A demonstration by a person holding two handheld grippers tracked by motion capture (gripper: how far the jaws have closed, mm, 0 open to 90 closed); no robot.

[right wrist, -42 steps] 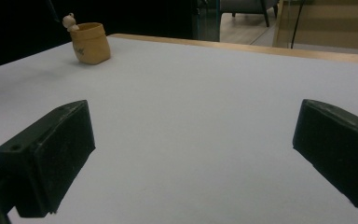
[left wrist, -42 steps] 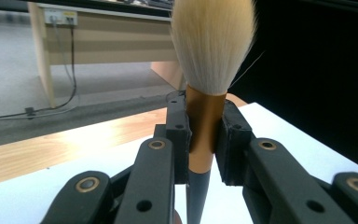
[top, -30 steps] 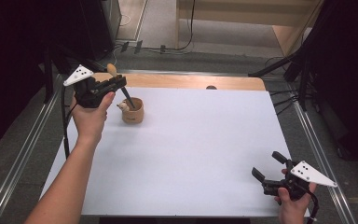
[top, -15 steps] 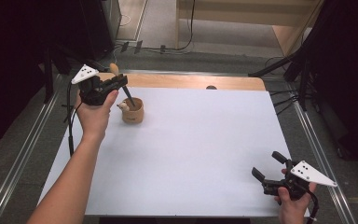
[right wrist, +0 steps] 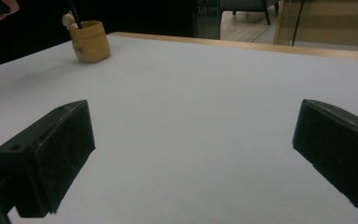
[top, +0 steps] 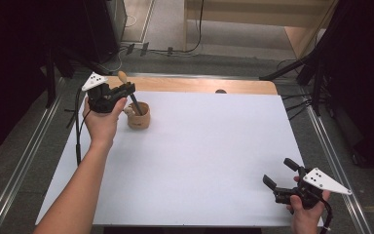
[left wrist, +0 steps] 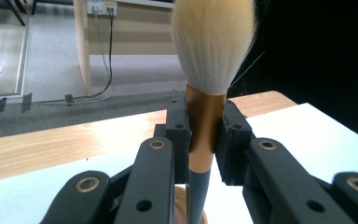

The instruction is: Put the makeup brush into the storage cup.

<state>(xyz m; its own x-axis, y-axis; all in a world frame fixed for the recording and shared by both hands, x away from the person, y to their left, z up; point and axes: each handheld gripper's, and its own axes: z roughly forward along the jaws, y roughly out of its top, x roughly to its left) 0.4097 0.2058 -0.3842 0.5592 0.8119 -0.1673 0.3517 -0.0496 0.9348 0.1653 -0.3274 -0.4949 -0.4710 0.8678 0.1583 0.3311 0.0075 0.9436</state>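
My left gripper (top: pixel 125 89) is shut on a makeup brush (left wrist: pixel 204 126), its jaws clamped on the copper ferrule just under the pale bristles. In the high view the brush (top: pixel 132 100) stands tilted, bristle end up, its dark handle reaching down into a small tan cup (top: pixel 140 117) at the table's far left. The cup (right wrist: pixel 91 41) also appears far off in the right gripper view, with the brush handle (right wrist: pixel 75 17) rising from it. Near the front right corner my right gripper (top: pixel 280 174) hangs open with nothing between its jaws.
A white mat (top: pixel 199 161) covers most of the table, with a strip of bare wood (top: pixel 199 85) along the far edge. Metal rails (top: pixel 24 161) run down both sides. Cables and a wooden desk (top: pixel 243 14) lie beyond the table.
My left gripper has shifted right and sunk a little with the brush, bringing the handle lower into the cup. The right gripper has stayed where it was.
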